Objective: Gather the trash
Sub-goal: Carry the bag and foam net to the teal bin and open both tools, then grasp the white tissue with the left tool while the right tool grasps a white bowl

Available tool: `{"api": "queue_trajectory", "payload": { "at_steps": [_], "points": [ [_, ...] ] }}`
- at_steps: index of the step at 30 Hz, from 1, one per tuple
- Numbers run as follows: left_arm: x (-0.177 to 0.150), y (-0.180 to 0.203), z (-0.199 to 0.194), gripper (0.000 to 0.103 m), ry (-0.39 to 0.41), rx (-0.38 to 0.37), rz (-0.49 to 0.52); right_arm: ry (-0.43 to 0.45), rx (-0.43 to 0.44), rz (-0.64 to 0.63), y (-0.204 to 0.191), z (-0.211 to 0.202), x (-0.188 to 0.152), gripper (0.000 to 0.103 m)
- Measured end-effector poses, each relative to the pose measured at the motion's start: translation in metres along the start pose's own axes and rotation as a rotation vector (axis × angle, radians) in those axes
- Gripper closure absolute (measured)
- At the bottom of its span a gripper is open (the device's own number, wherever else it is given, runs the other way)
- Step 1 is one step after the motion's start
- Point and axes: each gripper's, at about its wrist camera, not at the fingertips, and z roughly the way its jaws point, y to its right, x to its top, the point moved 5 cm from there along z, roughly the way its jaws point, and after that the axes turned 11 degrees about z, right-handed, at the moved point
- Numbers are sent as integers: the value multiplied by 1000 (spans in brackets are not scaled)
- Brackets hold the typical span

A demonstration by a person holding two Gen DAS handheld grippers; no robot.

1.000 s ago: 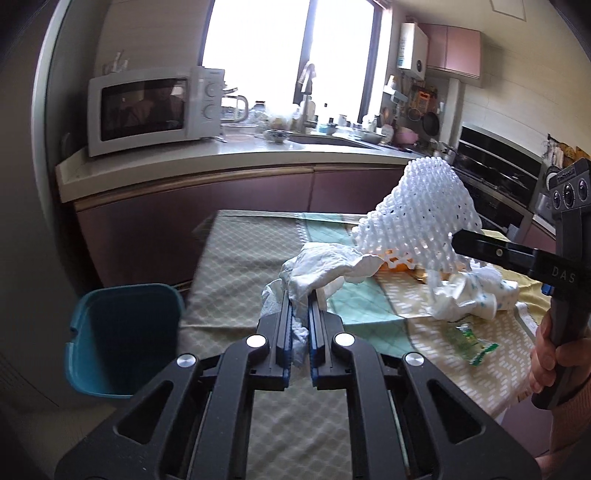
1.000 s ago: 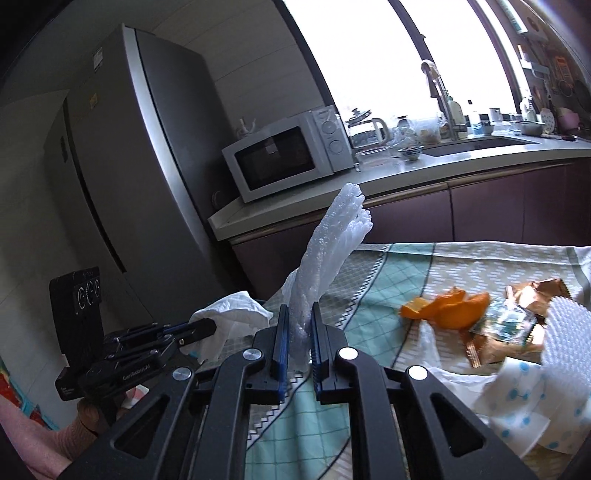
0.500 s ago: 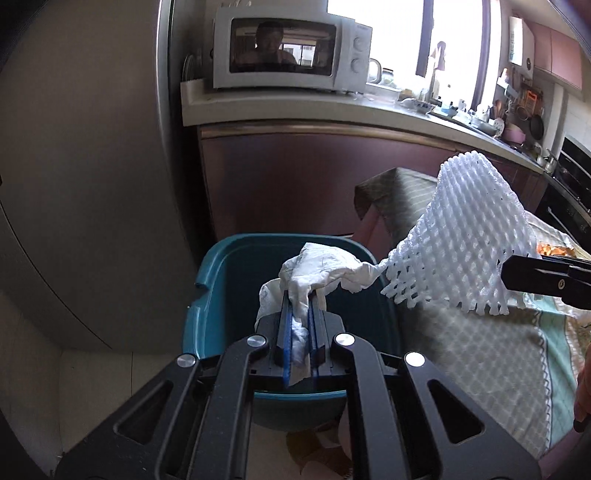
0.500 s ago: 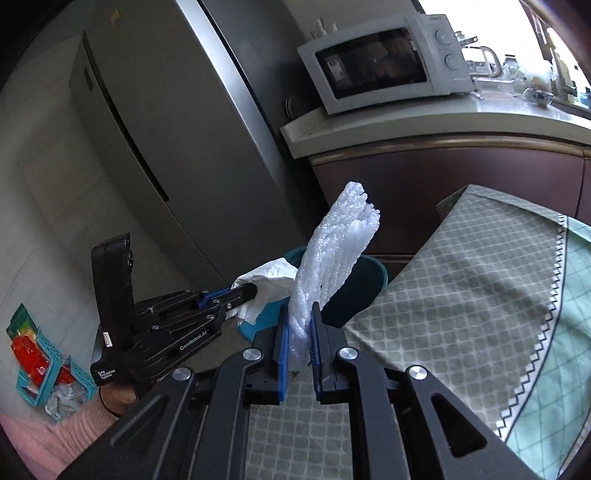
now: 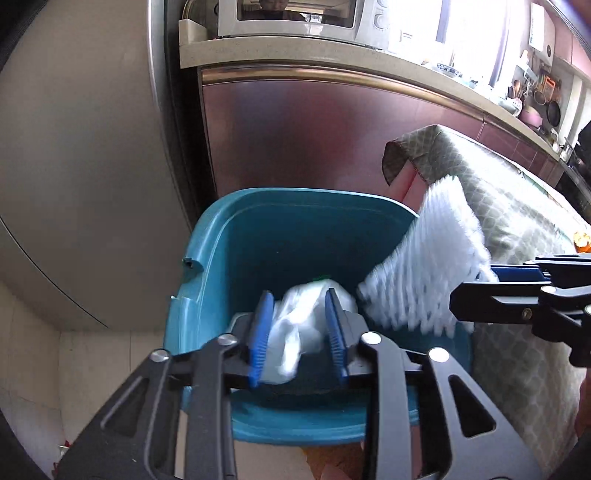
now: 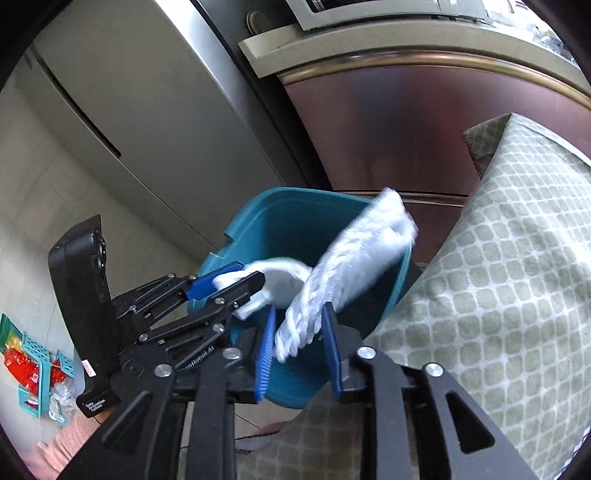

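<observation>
1. Trash is leaving both grippers at once above the teal bin [image 5: 229, 236]. The left gripper [image 5: 298, 334] has its jaws spread, and the crumpled white tissue [image 5: 295, 332] sits loose between them, over the bin's mouth. The right gripper [image 6: 299, 343] is also released, with the white foam net [image 6: 347, 258] blurred between its parted fingers and tilted toward the bin's right rim.

2. Biggest risk, in my judgement: the foam net is light and wide, and in the left wrist view it [image 5: 424, 266] overlaps the rim nearest the table. It could catch on that edge, bridge it, or tip out onto the floor instead of dropping in.

3. The tissue could cling to a blue finger pad [image 5: 258, 339] and be dragged back out when the hand pulls away, since it lies against the fingers.

4. The two grippers are close together over one opening; the net and tissue look near enough to tangle, and the tools could knock each other.

5. Around: the table's checked cloth [image 6: 498, 295] hangs just beside the bin, a fridge [image 5: 74, 166] stands to the left, and a maroon cabinet [image 5: 314, 140] with a microwave [image 5: 295, 18] on the counter stands behind. The cloth corner crowds the right side of the opening; nothing else blocks the drop.
</observation>
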Motion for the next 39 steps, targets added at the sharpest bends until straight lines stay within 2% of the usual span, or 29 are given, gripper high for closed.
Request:
{"api": "queue_trajectory", "payload": {
  "at_steps": [4, 8, 9, 11, 14, 18, 24, 27, 31, 35, 39],
  "points": [
    [2, 3, 5, 72, -8, 1, 6, 14, 0, -6, -6, -6, -3, 65],
    [-2, 11, -9, 72, 25, -15, -6, 39, 18, 8, 0, -26, -11, 65],
    [-17, 19, -18, 72, 39, -15, -7, 51, 19, 10, 5, -31, -12, 65],
    [-18, 25, -32, 72, 65, -29, -11, 85, 36, 4, 14, -44, -17, 65],
    [-11, 38, -57, 71, 121, -64, -3, 156, 47, -19, 21, -79, -29, 59],
    [0, 69, -96, 64, 209, -130, 38, 255, 33, -32, 38, -136, -57, 53],
    [10, 140, -142, 56, 300, -271, 149, 396, -36, 26, 81, -217, -112, 49],
    [12, 185, -160, 53, 318, -354, 216, 453, -121, 84, 109, -250, -143, 49],
    [6, 252, -171, 50, 305, -450, 303, 505, -192, 194, 155, -291, -178, 49],
    [1, 310, -168, 50, 259, -539, 358, 550, -245, 298, 196, -317, -205, 49],
    [-8, 358, -159, 50, 216, -580, 400, 571, -268, 400, 234, -328, -229, 49]
  ]
}}
